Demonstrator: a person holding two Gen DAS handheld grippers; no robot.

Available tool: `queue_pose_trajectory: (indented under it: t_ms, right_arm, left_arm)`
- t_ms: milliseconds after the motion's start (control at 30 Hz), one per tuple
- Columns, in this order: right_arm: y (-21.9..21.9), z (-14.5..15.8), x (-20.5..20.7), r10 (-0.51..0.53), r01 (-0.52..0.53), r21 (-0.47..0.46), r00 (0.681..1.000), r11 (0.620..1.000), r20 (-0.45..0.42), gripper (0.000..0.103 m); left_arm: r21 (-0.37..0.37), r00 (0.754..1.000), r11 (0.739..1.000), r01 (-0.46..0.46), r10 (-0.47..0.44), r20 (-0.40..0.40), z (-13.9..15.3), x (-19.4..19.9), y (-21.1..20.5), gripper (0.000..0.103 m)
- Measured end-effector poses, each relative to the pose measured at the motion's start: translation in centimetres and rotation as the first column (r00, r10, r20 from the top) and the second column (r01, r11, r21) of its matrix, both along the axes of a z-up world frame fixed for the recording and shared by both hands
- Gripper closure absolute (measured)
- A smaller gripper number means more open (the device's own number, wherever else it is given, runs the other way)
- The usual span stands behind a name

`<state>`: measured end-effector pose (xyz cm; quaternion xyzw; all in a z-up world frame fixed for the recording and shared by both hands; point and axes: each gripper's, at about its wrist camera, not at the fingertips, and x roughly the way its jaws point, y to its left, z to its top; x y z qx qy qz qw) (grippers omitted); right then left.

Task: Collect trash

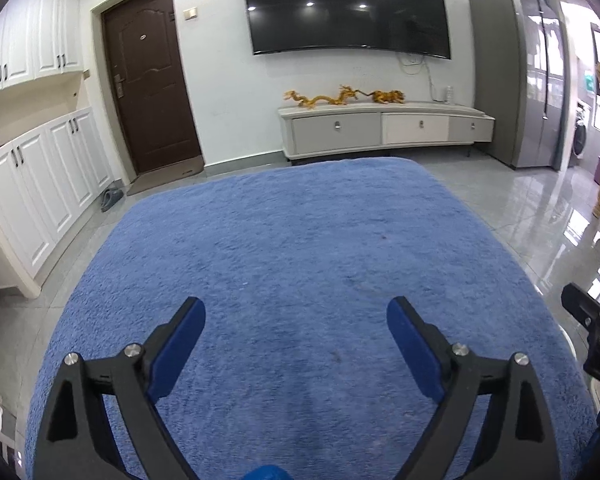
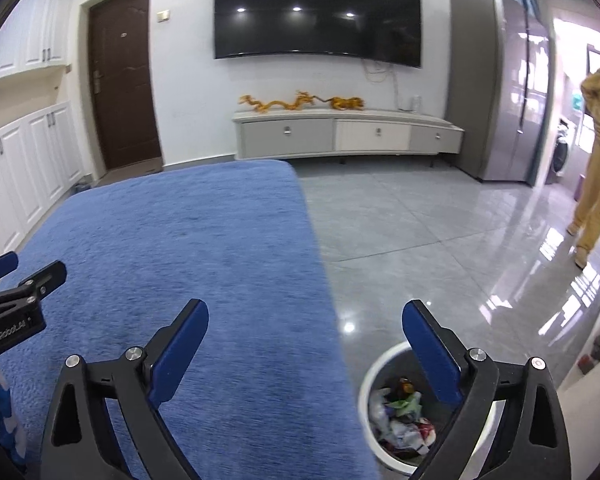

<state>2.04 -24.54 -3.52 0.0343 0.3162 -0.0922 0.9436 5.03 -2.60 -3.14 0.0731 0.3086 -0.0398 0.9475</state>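
Observation:
A blue fuzzy cloth [image 1: 292,264] covers the table in front of me. My left gripper [image 1: 296,312] hovers above it, jaws wide open, with nothing between the blue pads. My right gripper [image 2: 305,316] is open too and straddles the cloth's [image 2: 188,264] right edge. Below its right finger stands a white-rimmed trash bin [image 2: 366,404] on the floor, holding crumpled wrappers and plastic [image 2: 400,416]. In the right wrist view, the left gripper [image 2: 8,280] shows at the left edge. The right gripper's black body [image 1: 596,328] appears at the right edge of the left wrist view.
A person in a yellow outfit [image 2: 598,152] stands at the far right on the glossy tiled floor [image 2: 440,240]. Beyond the table are a low TV cabinet [image 1: 384,128], a wall television [image 1: 348,8], a brown door [image 1: 148,80] and white cupboards [image 1: 32,192].

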Motion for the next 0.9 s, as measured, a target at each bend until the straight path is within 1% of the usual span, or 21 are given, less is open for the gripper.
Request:
queue_pose_trajectory:
  t_ms: [133, 367, 900]
  right_arm:
    - [-1.3, -0.1, -0.4, -0.045, 0.045, -0.002, 0.999, 0.999, 0.000, 0.007]
    - [-2.6, -0.4, 0.1, -0.070, 0.070, -0.002, 0.998, 0.998, -0.010, 0.007]
    - [-3.5, -1.2, 0.5, -0.107, 0.107, -0.002, 0.994, 0.994, -0.035, 0.007]
  left_arm:
    - [0.009, 0.999, 0.999, 0.034, -0.034, -0.001, -0.1, -0.2, -1.5, 0.010]
    - [0.012, 0.997, 0.997, 0.072, -0.072, -0.011, -0.5, -0.5, -3.0, 0.010]
    - [0.013, 0.994, 0.994, 0.109, -0.109, -0.023, -1.2, -0.6, -4.6, 0.010]
